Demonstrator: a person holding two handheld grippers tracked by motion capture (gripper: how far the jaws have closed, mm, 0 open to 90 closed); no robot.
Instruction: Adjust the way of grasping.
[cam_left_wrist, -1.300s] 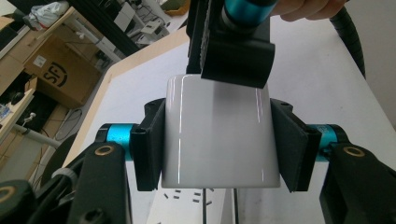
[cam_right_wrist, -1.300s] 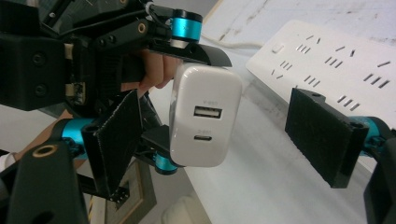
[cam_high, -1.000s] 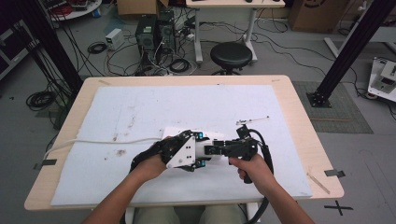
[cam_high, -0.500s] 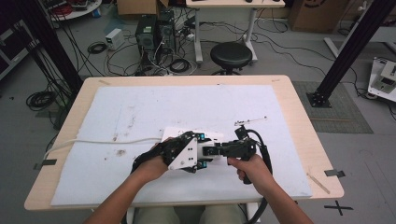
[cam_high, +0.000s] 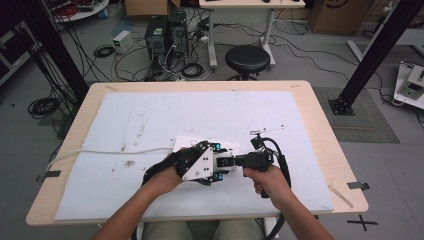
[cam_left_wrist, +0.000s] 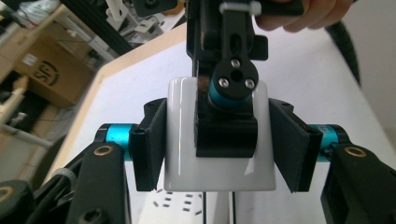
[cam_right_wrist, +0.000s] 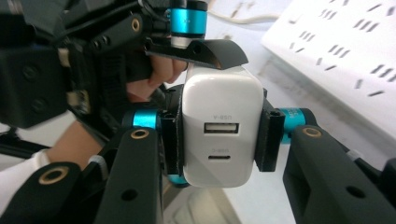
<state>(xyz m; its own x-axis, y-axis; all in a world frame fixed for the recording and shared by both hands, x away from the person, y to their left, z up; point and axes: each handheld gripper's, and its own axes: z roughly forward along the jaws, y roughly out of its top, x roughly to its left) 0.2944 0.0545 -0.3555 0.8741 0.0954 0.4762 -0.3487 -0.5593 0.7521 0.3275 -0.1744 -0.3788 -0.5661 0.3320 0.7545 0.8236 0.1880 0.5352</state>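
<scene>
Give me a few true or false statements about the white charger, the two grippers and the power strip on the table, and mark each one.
1. The white charger sits between the jaws of the right gripper. True.
2. The charger's face shows two ports, one above the other. True.
3. The left gripper lies alone on the table, away from the charger. False: in the left gripper view its pads flank the charger, and one pad looks slightly apart from it.
4. The charger is plugged into the white power strip. False: it is held clear of the strip.
5. A black stool stands on the floor beyond the table. True.
</scene>
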